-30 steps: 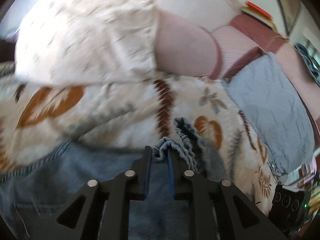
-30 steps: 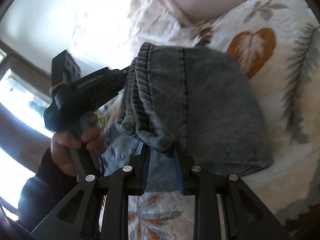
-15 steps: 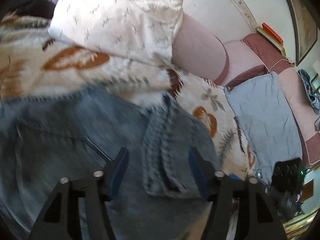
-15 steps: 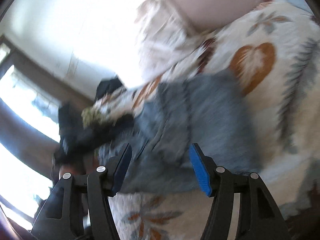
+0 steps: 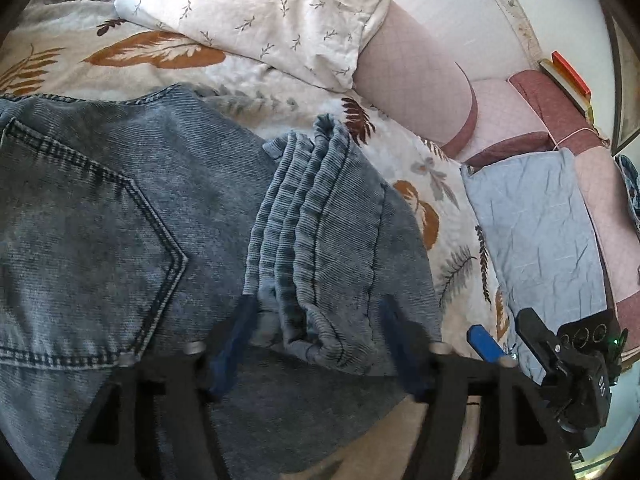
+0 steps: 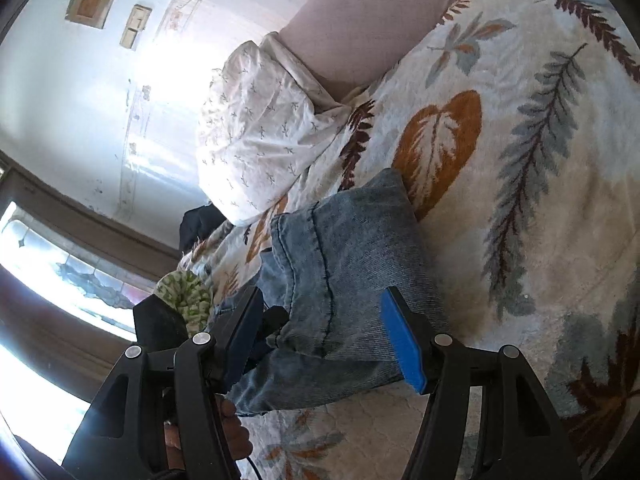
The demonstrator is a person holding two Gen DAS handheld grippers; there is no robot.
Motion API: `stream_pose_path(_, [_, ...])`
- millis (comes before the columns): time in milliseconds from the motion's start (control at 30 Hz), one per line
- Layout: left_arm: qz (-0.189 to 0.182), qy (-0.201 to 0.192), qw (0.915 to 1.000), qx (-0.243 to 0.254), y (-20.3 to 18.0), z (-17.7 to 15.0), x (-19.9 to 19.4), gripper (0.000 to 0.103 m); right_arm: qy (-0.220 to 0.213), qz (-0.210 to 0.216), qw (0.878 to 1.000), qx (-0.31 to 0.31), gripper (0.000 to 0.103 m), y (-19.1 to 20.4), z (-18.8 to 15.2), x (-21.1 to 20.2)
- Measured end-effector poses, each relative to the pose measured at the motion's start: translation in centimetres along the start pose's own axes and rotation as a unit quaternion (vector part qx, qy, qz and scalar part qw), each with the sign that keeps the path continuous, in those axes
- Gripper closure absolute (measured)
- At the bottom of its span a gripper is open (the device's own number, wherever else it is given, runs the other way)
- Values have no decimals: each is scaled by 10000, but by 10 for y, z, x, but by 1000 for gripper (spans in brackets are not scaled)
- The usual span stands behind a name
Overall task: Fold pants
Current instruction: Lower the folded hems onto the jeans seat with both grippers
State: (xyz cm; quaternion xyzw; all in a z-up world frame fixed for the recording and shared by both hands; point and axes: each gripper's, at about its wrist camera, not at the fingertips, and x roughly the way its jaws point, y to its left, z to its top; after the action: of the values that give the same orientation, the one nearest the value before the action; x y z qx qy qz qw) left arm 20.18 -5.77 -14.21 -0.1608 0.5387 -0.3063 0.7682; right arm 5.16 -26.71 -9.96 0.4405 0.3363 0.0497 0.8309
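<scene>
Both sets of jaws, clamped on the denim hems a second ago, now stand wide apart with the cloth lying free between them.

From the left wrist, the left gripper (image 5: 316,332) has its blue-padded jaws spread, empty, over the pants (image 5: 168,240), which lie on the bed (image 5: 452,276) and fill the near left of the view. They are faded blue denim with darker stitching; a back pocket (image 5: 92,220) with a pointed lower edge shows at the left. The leg hems (image 5: 304,200) have been laid back over the seat as a stack of ribbed, fraying edges, running from near the jaws toward the far side, with a straight seam line beside them. At the near right, the right gripper (image 5: 516,344) sits just off the denim; some small markings on its black housing are too small to read. Far off, a white pillow (image 5: 272,12) with a sprig print lies at the head of the bed, and a pale blue cloth (image 5: 536,232) lies at the right.

From the right wrist, the right gripper (image 6: 324,340) also has its jaws apart, holding nothing, with the folded end of the pants (image 6: 344,272) between and beyond them, resting on the leaf-patterned bed (image 6: 560,184). The hem fold shows a dark stitched seam. The pillow (image 6: 260,136) lies farther left. No readable writing appears in either view.
</scene>
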Motion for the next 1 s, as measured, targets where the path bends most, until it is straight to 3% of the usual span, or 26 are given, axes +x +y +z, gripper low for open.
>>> stream_pose_path(100, [46,-23,10000,-15,0,-2,-3,67,57,-60,10000,-30,42,0,-1,0])
stream_pose_path(167, [56,-28,10000,-69,1,-3,-6,72,103,-94,9999,-71,42,1,-2,2])
stream_pose_path(367, [-47,-46,9998,-194,-1,-7,-19,75,357,-265,9989,-174,42,0,-6,16])
stream_pose_path(433, [-110,-94,9994,-326,2,-6,-24,72,385,-283,9987,-195,42,1,-7,17])
stream_pose_path(500, [-101,-185,9987,-470,5,-4,-29,45,368,-286,9987,-212,42,1,-6,17])
stream_pose_path(567, [-45,-427,9973,-592,7,-1,-36,31,341,-286,9987,-230,42,1,-6,16])
stream_pose_path(633, [-11,-522,9966,-637,8,3,-37,29,341,-293,9987,-235,42,1,-6,16])
stream_pose_path(867, [371,-201,9970,-647,7,5,-7,28,394,-293,9983,-306,42,3,-8,18])
stream_pose_path(1000, [331,-50,9979,-554,-2,-1,4,29,366,-304,9984,-304,42,3,-7,16])
